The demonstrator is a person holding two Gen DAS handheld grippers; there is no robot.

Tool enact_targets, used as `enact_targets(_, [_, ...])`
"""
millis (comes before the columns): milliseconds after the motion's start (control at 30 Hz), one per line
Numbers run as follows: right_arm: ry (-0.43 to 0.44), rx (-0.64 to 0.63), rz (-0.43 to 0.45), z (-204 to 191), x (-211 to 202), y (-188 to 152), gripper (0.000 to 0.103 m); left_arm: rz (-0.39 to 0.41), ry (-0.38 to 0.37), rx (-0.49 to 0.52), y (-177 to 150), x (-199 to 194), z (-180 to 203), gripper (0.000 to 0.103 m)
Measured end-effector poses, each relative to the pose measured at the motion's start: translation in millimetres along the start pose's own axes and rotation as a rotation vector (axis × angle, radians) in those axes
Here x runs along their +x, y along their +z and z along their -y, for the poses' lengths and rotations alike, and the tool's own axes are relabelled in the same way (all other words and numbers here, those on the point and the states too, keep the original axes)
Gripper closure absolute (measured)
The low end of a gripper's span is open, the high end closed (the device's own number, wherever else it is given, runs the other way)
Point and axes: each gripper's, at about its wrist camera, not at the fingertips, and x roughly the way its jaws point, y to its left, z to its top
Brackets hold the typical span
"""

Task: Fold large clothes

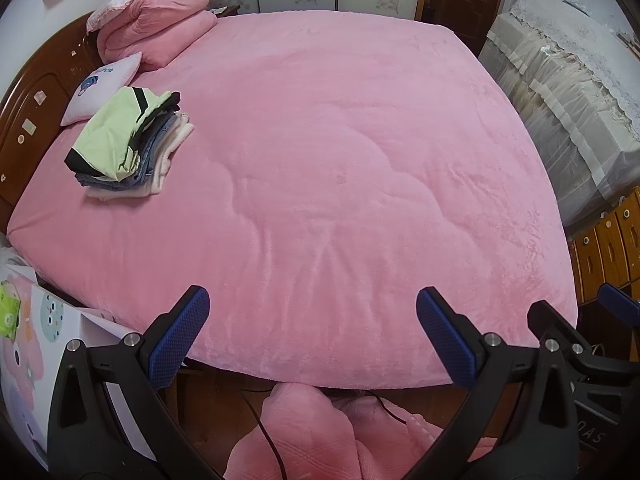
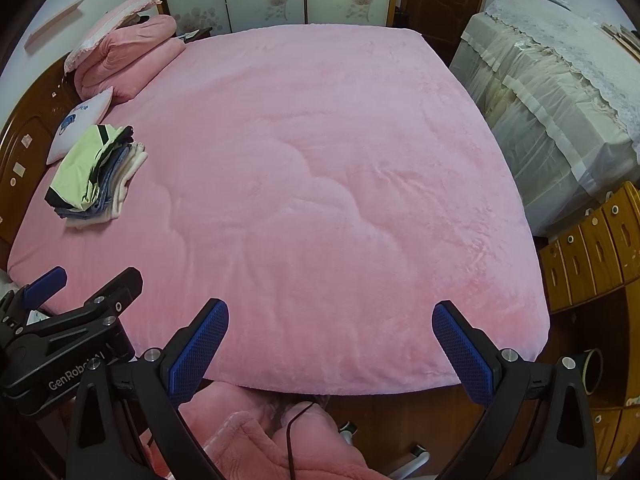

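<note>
A stack of folded clothes (image 1: 132, 148) (image 2: 96, 178) lies on the left of the pink plush bed cover (image 1: 340, 168) (image 2: 320, 184). A pale green garment with black trim tops it, with denim and cream pieces beneath. My left gripper (image 1: 312, 300) hovers open over the bed's near edge with nothing between its fingers. My right gripper (image 2: 330, 310) is also open and holds nothing. Each shows in the other's view: the right gripper (image 1: 580, 304) at the right edge, the left gripper (image 2: 90, 276) at the lower left. The stack is far from both.
A folded pink duvet (image 1: 160, 24) and a small white cushion (image 1: 104, 88) sit by the wooden headboard (image 1: 36, 96). Lace-covered furniture (image 1: 560, 80) and wooden drawers (image 2: 592, 256) stand to the right. The person's pink fleece clothing (image 1: 312, 432) and a dark cable (image 2: 292, 432) are below.
</note>
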Motion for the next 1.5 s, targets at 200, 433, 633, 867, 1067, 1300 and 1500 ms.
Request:
enact_targets(200, [0.0,-0.002,-0.005,-0.1,2.2,1.8,0.0,-0.003,0.003,-0.001,-0.2,-0.2,0.0,0.001])
enact_targets(433, [-0.002,0.004,-0.004,-2.7,0.9,-0.2,0.0,-0.002,0.018,-0.013,-2.9,-0.2,10.9,0.001])
enact_targets(633, [0.0,0.002,-0.005,-1.5,1.2,-0.9,0.0,0.003,0.028,-0.019,-3.3,-0.8,18.5,0.001])
enact_targets(867, [0.0,0.002,-0.006,-1.9,2.3,-0.6,0.0,0.002,0.032,-0.02,-2.4,-0.7,20.3,0.001])
enact_targets(1067, [0.001,0.0,-0.009,-0.2,3.4,0.9,0.0,0.001,0.032,-0.018,-2.0,-0.3,19.0,0.001])
enact_targets(1300, [0.003,0.0,-0.011,0.3,4.6,1.8,0.0,0.004,0.037,-0.024,-1.4,-0.9,22.7,0.001])
enact_targets(1500, [0.003,-0.002,-0.013,2.7,6.0,3.4,0.0,0.008,0.047,-0.017,-0.4,-1.7,25.6,0.001])
